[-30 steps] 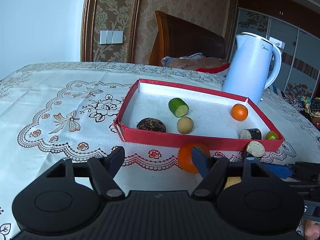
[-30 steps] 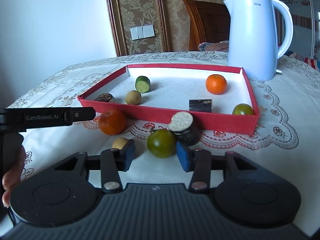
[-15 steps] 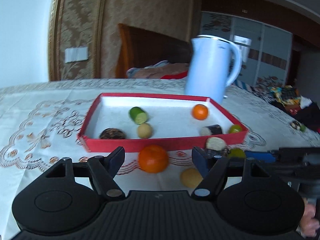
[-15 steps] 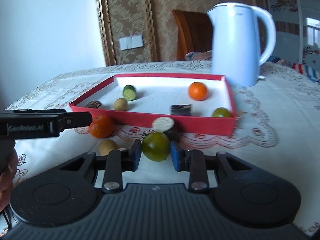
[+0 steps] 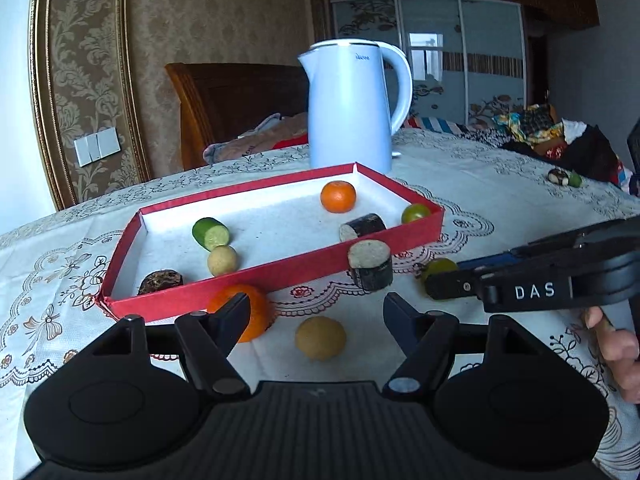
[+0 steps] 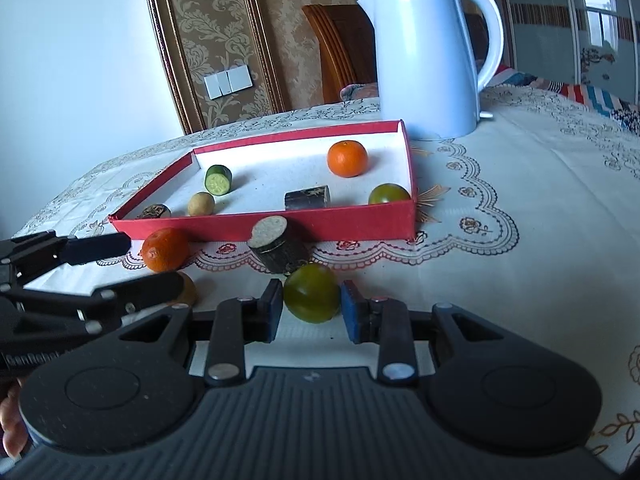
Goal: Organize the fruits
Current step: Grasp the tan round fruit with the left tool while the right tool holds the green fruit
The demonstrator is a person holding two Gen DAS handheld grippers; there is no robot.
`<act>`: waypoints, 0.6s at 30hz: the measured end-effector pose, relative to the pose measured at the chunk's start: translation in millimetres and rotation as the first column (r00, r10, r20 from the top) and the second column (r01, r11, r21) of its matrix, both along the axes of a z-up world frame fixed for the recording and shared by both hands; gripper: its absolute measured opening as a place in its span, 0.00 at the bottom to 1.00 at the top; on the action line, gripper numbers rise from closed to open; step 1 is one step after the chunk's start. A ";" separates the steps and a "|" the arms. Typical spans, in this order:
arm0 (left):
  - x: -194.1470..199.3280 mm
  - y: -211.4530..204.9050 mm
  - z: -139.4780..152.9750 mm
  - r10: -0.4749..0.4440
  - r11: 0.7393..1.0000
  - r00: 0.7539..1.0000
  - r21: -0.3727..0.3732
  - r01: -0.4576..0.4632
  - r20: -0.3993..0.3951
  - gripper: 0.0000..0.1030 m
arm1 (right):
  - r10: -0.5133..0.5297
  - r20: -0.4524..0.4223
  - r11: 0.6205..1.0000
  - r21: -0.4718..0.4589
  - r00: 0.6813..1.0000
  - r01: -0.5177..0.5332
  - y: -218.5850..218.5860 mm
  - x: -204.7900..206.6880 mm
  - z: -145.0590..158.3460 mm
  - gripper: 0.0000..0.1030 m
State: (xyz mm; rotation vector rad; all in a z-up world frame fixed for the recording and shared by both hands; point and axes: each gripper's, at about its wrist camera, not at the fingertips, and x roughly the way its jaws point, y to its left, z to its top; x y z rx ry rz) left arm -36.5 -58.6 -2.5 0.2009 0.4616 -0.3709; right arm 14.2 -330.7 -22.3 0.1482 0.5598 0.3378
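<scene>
- Red tray (image 6: 360, 222), mid-frame in both views, already holds six pieces: cucumber chunk (image 6: 218, 179), small tan fruit (image 6: 201, 204), dark brown piece (image 6: 155, 211) in the left corner, dark-skinned cut cylinder (image 6: 307, 198), tangerine (image 6: 347, 158), green citrus (image 6: 389, 194) in the right corner.
- Four are not in yet, all on the counter (image 6: 540, 208) just in front of the tray's near wall: an orange tangerine (image 6: 165, 249), a tan round fruit (image 5: 320, 338), a dark cut cylinder with a pale face (image 6: 275, 249) and a green fruit (image 6: 312, 293).
- Right tongs (image 6: 312, 309): closed on the green fruit, low centre of the right wrist view. It looks to be on the cloth or barely off it, not lifted clear.
- Left tongs (image 5: 316, 316): open, nothing gripped. The tan round fruit sits in the gap, the tangerine is partly behind the left finger.
- Estimate: a bit over halfway. The green fruit's transfer is starting; the other three remain.
</scene>
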 end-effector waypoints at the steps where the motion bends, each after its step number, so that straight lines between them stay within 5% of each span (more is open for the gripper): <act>1: 0.7 -1.4 -0.9 -0.006 1.000 1.000 0.008 0.006 -0.005 0.71 | -0.002 0.000 1.000 0.000 1.000 0.002 0.2 0.1 -0.2 0.29; 10: 16.1 -6.1 -11.3 -0.017 0.999 0.994 0.029 0.021 -0.112 0.46 | -0.004 -0.005 1.000 0.011 1.000 0.004 -0.8 0.3 -1.1 0.29; 18: 20.5 -8.8 -14.2 -0.007 0.999 0.991 0.042 0.013 -0.136 0.40 | -0.005 0.001 1.000 -0.013 1.000 0.005 3.3 -0.1 -0.3 0.29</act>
